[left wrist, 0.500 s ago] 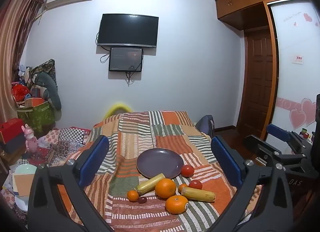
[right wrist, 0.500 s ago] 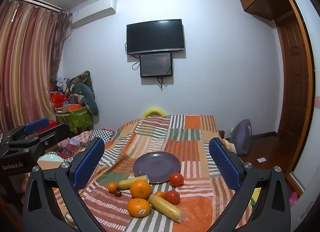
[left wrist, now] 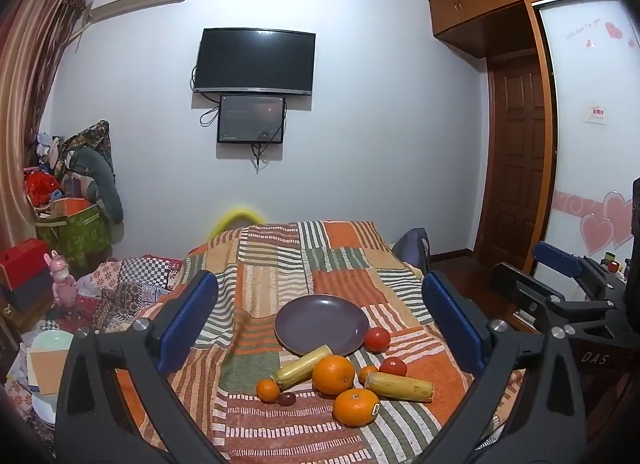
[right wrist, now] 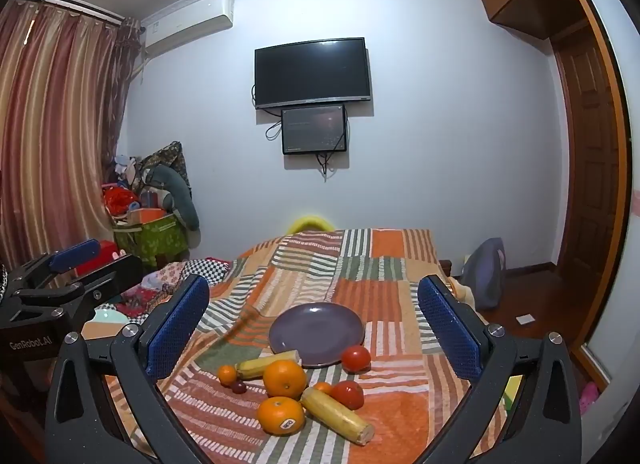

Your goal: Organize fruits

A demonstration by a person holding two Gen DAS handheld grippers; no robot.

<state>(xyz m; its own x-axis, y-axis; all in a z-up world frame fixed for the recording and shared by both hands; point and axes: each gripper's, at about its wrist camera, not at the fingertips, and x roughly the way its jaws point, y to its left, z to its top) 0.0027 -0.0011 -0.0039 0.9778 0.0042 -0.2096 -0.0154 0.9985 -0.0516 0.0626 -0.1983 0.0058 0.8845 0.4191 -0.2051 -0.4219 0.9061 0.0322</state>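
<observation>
An empty purple plate (left wrist: 321,322) (right wrist: 316,328) lies on the striped patchwork cloth. In front of it lie two big oranges (left wrist: 333,374) (left wrist: 355,406), two small oranges (left wrist: 267,389), two red tomatoes (left wrist: 376,339) (left wrist: 393,366), two yellow corn pieces (left wrist: 303,366) (left wrist: 400,386) and a dark grape (left wrist: 287,398). The same pile shows in the right wrist view, with the labelled orange (right wrist: 280,414) nearest. My left gripper (left wrist: 320,320) is open and empty, held above and short of the fruit. My right gripper (right wrist: 314,328) is open and empty, likewise.
The cloth-covered table (left wrist: 280,264) drops off at left and right. Clutter and boxes (left wrist: 64,223) stand at the left; a bag (right wrist: 486,272) and a wooden door (left wrist: 516,159) are at the right. Each gripper shows at the edge of the other's view (left wrist: 560,296) (right wrist: 60,284).
Both views have shifted only slightly; the fruit and plate lie as before and both grippers stay open.
</observation>
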